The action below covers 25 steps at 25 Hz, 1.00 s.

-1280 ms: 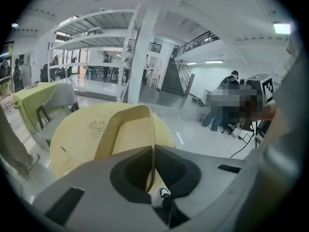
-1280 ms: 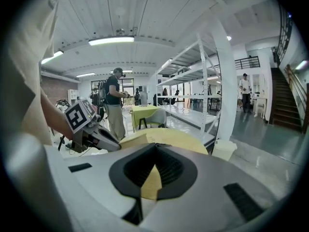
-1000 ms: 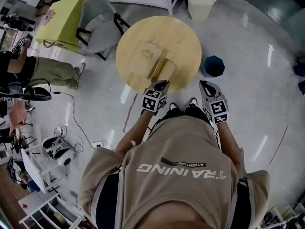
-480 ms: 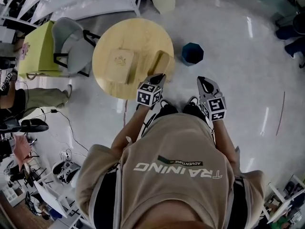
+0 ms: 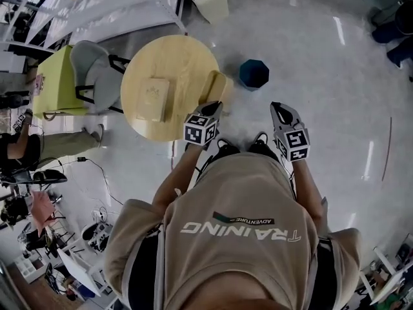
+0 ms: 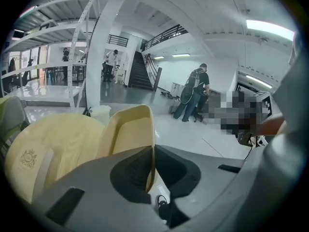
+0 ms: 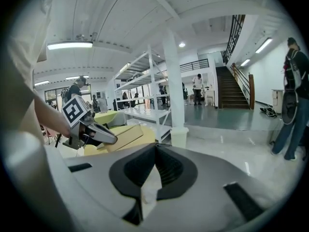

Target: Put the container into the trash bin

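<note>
Container (image 5: 217, 88), pale yellow plastic, pinched by left tool (image 5: 215, 107), has moved to round wooden worktop (image 5: 161, 57) edge, nearer dark blue trash bin (image 5: 254, 73): carry under way. Right tool (image 5: 279, 108) closed, empty.

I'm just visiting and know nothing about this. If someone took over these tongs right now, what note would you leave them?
Left tongs: shut on the rim of the pale yellow open container, held at the edge of the round wooden table.
Right tongs: shut, holding nothing, over the floor.
The dark blue trash bin stands on the floor beside the table, apart from the container.
Done: container gripped.
Left: carry it over the bin and let go.
</note>
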Motion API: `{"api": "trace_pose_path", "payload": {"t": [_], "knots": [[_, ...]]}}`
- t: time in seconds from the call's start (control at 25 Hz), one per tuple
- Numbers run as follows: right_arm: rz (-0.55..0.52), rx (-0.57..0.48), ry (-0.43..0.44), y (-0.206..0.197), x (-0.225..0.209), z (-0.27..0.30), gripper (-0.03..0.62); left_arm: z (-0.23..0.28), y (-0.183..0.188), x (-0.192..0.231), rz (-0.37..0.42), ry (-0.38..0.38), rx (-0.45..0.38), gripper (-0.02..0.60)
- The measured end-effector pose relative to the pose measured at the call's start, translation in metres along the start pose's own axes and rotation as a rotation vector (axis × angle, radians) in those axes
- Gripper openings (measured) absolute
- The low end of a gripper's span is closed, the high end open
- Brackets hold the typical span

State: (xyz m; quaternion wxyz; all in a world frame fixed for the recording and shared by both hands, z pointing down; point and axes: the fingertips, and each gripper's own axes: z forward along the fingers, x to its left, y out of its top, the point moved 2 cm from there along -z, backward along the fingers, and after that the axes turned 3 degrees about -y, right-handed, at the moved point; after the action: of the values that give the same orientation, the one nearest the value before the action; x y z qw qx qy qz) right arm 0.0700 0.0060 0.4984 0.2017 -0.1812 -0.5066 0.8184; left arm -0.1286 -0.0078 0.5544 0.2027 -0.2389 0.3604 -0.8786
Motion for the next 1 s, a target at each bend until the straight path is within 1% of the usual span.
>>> {"api": "trace_pose_path", "payload": {"t": [0.24, 0.4, 0.6, 0.76, 0.88, 1.0], "knots": [[0.011, -0.005, 0.046, -0.008, -0.034, -0.006, 0.000, 0.023, 0.014, -0.022, -0.020, 0.033, -0.012, 0.020], [0.009, 0.007, 0.060, -0.017, -0.058, -0.010, 0.000, 0.041, 0.025, -0.037, -0.022, 0.040, -0.014, 0.020], [0.016, 0.011, 0.028, -0.025, -0.074, -0.017, 0.000, 0.055, 0.033, -0.050, -0.001, 0.005, -0.010, 0.020], [0.017, 0.005, -0.014, -0.026, -0.079, -0.021, 0.000, 0.066, 0.030, -0.050, 0.031, -0.020, 0.025, 0.020], [-0.030, 0.023, -0.022, -0.027, -0.087, -0.027, 0.000, 0.079, 0.036, -0.053, 0.032, -0.022, 0.031, 0.020], [-0.073, 0.031, -0.003, -0.024, -0.091, -0.022, 0.000, 0.092, 0.044, -0.056, 0.030, -0.028, 0.031, 0.020]]}}
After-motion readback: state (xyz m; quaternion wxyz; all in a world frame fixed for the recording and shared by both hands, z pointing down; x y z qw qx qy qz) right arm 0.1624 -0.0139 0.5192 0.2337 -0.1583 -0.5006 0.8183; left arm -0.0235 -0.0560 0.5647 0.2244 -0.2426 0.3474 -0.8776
